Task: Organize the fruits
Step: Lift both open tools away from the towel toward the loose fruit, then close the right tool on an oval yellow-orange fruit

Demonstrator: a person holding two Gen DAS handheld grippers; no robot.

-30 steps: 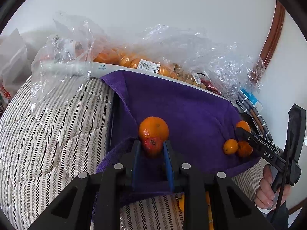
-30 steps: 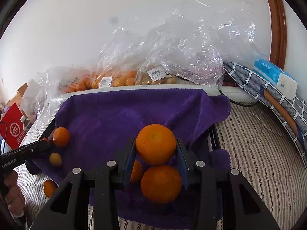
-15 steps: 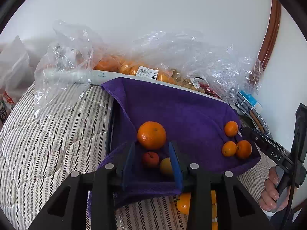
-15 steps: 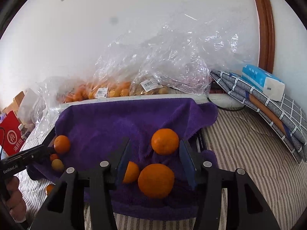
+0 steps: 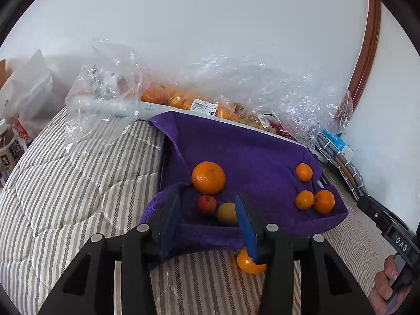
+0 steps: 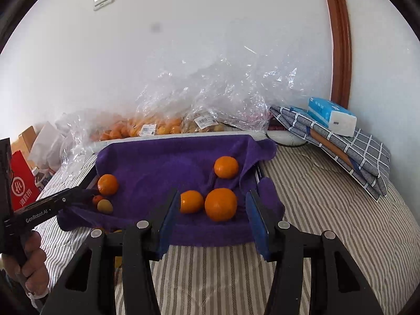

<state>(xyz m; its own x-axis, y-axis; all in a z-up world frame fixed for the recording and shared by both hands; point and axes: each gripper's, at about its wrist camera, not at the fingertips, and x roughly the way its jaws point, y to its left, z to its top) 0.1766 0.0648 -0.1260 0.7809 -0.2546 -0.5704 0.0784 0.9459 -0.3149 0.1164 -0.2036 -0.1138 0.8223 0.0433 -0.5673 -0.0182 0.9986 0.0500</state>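
Observation:
A purple towel (image 5: 249, 152) (image 6: 162, 162) lies over a tray on the striped bed. In the left wrist view a big orange (image 5: 208, 177), a small red fruit (image 5: 206, 204) and a yellow fruit (image 5: 227, 213) sit at its near left; three oranges (image 5: 315, 200) sit at its right. My left gripper (image 5: 207, 223) is open and empty, just short of the red and yellow fruits. My right gripper (image 6: 212, 218) is open and empty, just short of two oranges (image 6: 220, 204); a third orange (image 6: 226, 167) lies farther back.
Clear plastic bags of oranges (image 5: 183, 99) (image 6: 147, 128) line the wall behind the towel. One orange (image 5: 249, 262) lies on the bed below the towel's front edge. Folded checked cloth and a tissue pack (image 6: 332, 115) sit at the right. A red bag (image 6: 22, 186) and a bottle stand left.
Both grippers opened, let go of their fruit and pulled back. The small red fruit and the orange now rest on the towel.

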